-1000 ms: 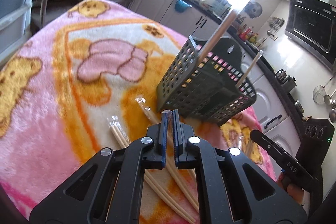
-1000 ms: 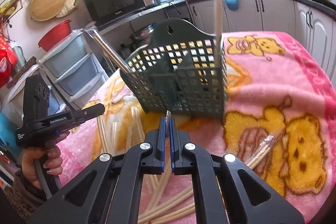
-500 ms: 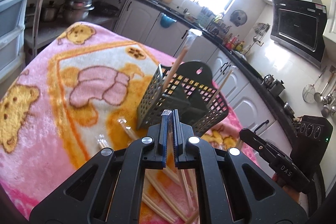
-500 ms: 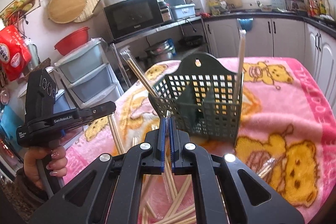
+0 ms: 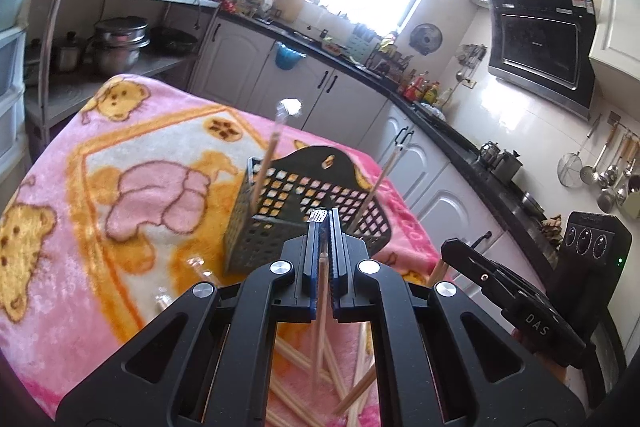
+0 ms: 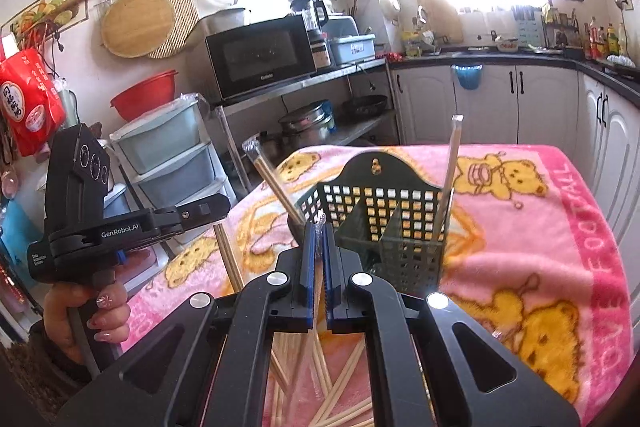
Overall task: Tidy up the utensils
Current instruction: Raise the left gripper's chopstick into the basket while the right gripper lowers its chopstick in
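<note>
Lifting: each hand-held gripper had a wrapped pair of chopsticks pinched by its top end, the sticks hanging down below the fingers.
Left gripper: pressed together on a wrapped chopstick pair; the crinkled wrapper tip showed just above the pads, the sticks ran down between the arms.
Right gripper: likewise clamped on its own wrapped pair, of which only the plastic tip between the pads was clear.
Utensil basket: dark, perforated, divided into compartments, standing on the pink bear blanket directly ahead of both grippers.
Already in the basket: one pair leaning at the left end, one standing nearly upright at the right end.
Loose chopsticks: a scattered pile lay on the blanket beneath the grippers, near the basket's front.
Step in hand: judged to be the carry, both pairs picked up and not yet over the basket.
Next move: likely bring each pair above an open compartment, let the low ends clear the rim, lower and then release.
Risk: the hanging ends could catch the basket wall or tip it, since it looked light.
</note>
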A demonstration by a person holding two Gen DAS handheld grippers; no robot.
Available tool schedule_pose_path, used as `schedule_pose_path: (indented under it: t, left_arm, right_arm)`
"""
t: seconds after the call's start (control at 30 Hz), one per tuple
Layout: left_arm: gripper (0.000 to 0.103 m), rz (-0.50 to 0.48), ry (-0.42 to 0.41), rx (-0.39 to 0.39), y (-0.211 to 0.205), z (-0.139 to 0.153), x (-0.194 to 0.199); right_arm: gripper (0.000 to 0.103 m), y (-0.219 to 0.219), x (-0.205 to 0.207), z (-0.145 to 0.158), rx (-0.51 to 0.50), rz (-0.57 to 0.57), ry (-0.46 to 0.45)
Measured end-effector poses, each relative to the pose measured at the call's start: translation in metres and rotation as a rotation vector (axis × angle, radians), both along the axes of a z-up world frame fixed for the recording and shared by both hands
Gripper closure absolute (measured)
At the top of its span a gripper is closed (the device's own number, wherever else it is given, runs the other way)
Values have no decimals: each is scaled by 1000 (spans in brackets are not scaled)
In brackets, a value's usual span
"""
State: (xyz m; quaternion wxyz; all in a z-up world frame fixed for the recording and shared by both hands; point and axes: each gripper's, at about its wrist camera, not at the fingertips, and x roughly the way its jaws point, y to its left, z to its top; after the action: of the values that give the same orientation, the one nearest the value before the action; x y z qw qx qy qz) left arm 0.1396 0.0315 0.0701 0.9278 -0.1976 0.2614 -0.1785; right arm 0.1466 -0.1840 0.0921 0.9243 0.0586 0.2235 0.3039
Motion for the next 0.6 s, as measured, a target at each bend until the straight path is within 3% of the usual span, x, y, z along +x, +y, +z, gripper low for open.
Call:
schedule_pose_path:
  t: [0.6]
  left_arm:
    - [101,-80,-126,-22,-27,51,13]
  right_arm:
    - [99,-27,-3,33,20,-86,-117]
